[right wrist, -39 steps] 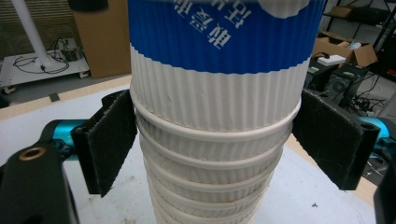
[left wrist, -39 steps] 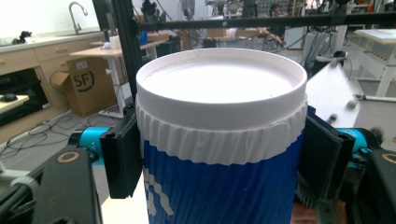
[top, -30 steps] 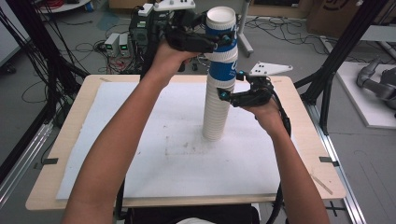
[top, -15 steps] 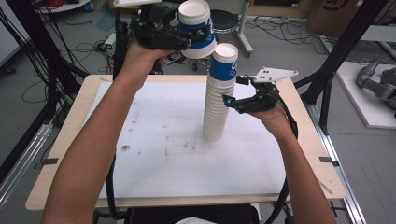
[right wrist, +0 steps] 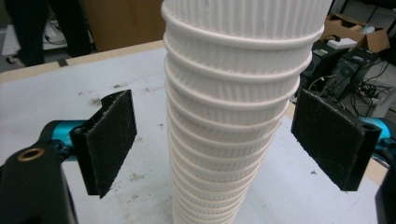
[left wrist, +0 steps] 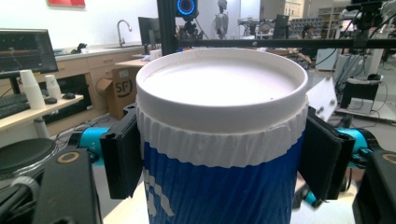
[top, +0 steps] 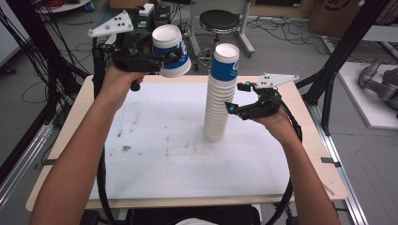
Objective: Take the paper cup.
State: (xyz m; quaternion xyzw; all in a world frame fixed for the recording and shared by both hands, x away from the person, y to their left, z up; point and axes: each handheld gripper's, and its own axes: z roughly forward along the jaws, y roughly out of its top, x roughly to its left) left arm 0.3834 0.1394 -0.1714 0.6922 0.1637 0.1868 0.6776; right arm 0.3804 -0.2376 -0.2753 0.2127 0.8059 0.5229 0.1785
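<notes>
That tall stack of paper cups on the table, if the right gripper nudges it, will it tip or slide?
The stack of cups is tall on a narrow base and leans slightly, so a high nudge would probably tip it. Paper cups look light, so a low push might slide it across the table. The right gripper, fingers open, flanks it without touching.

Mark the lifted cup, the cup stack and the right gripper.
lifted cup (top: 172, 54): high view, on its blue side wall.
cup stack (top: 218, 105): high view, on the white ribbed middle.
right gripper (right wrist: 212, 140): right gripper view, midway between its open fingertips, either side of the stack.
</notes>
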